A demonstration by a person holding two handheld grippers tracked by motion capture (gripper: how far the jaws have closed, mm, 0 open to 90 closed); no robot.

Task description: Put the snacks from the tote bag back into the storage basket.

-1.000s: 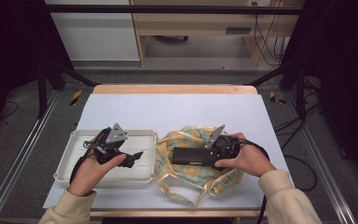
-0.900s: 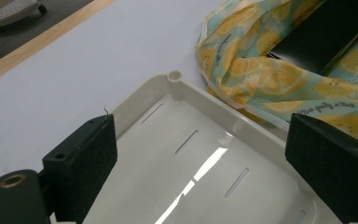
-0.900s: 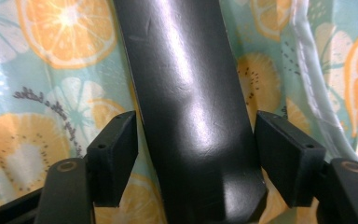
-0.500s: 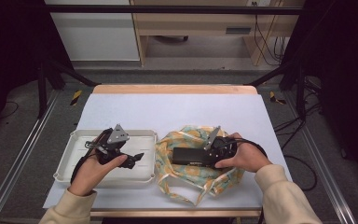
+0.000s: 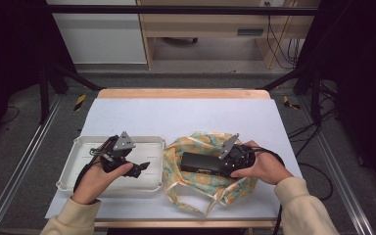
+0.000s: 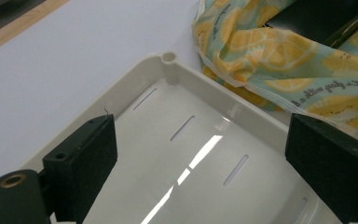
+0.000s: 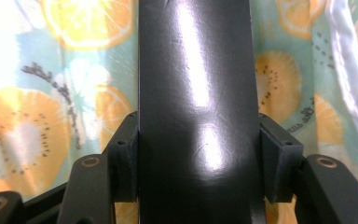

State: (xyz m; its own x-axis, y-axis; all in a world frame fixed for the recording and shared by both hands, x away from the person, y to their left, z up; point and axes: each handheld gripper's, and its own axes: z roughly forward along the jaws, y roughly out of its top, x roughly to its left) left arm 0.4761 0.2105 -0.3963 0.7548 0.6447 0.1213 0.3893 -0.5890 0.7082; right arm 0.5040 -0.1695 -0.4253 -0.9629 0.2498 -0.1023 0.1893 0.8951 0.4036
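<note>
Jaws of right gripper (image 7: 198, 158) tight against black box (image 7: 196, 93) sides.

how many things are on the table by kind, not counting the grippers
white tray: 1
lemon-print bag: 1
black box: 1
total: 3

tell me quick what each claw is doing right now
Left claw: open, nothing in it, over the white tray.
Right claw: just been closing, shut on the black box.
</note>
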